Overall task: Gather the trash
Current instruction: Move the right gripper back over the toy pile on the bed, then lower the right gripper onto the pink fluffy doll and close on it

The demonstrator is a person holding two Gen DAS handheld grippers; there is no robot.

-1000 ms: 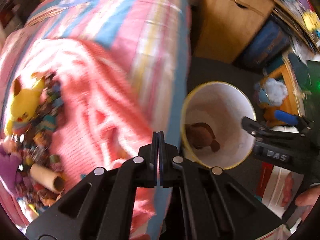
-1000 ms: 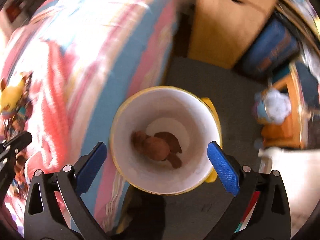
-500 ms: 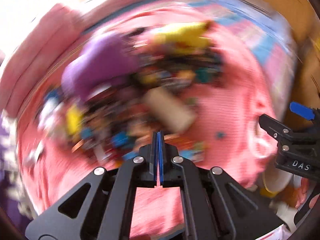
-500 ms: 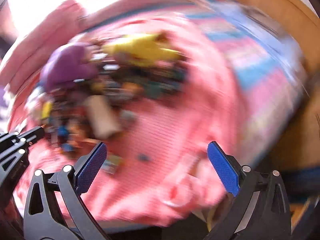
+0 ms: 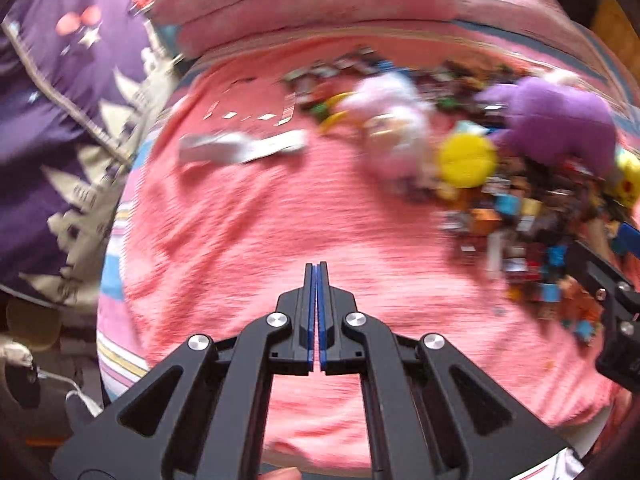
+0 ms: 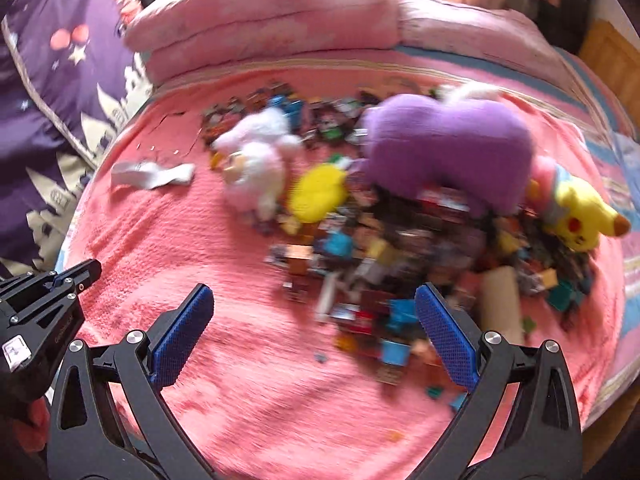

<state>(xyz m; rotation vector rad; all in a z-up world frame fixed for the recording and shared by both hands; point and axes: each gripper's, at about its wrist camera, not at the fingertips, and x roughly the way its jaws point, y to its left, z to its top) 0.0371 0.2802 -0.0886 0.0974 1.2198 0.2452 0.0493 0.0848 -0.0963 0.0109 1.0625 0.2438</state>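
A crumpled white wrapper lies on the pink blanket, left of the toy pile. A cardboard tube lies at the pile's right side, among small coloured blocks. My left gripper is shut with nothing in it, hovering over bare blanket well short of the wrapper. My right gripper stands open above the near edge of the block pile, holding nothing. Both views are motion-blurred.
Plush toys sit in the pile: a purple one, a white one, a yellow one. Folded pink bedding lies at the back, a purple patterned cover to the left.
Both grippers swung away from the white-and-yellow bin on the floor, up and left over the bed. The bin has left both views; the wrapper and toy pile came in.
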